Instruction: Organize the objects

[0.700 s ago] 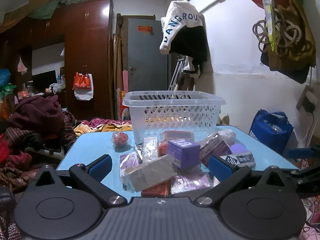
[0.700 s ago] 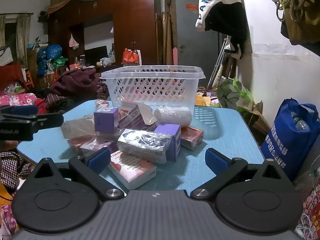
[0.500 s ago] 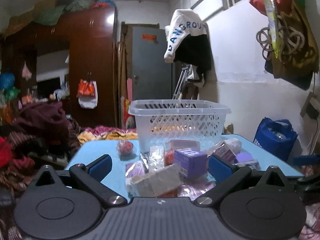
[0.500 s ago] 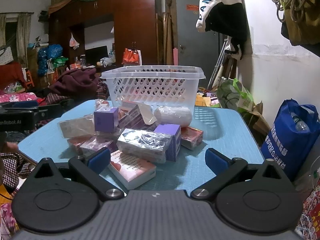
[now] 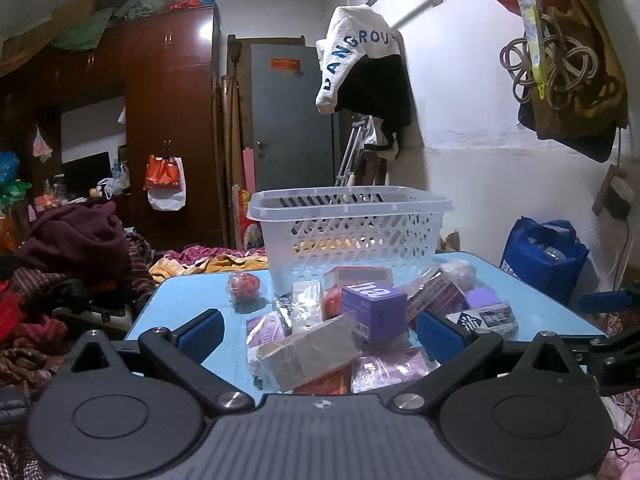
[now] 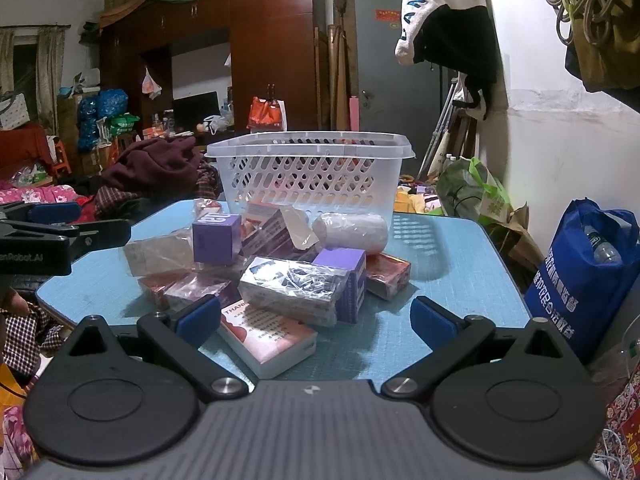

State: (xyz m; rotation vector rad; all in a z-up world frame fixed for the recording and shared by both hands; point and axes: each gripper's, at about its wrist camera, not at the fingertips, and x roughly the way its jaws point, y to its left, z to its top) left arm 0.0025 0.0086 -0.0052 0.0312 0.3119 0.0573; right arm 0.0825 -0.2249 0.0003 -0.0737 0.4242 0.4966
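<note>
Both tools released, empty | left tool (image 5: 318,330), right tool (image 6: 314,314) | packets (image 6: 292,284) ahead, untouched

Small shift of the left gripper (image 5: 316,332) only, tipped up or raised a touch since the earliest picture. As a result, basket (image 5: 348,205) and purple box (image 5: 374,312) a little lower in the left wrist view, and a shade further right. Motion blur of the middle picture gone; sharp again. From the right wrist view, same gripper slightly higher at the left edge, its blue pad (image 6: 52,213) up a little against the dark clothes (image 6: 156,164) behind.
</note>
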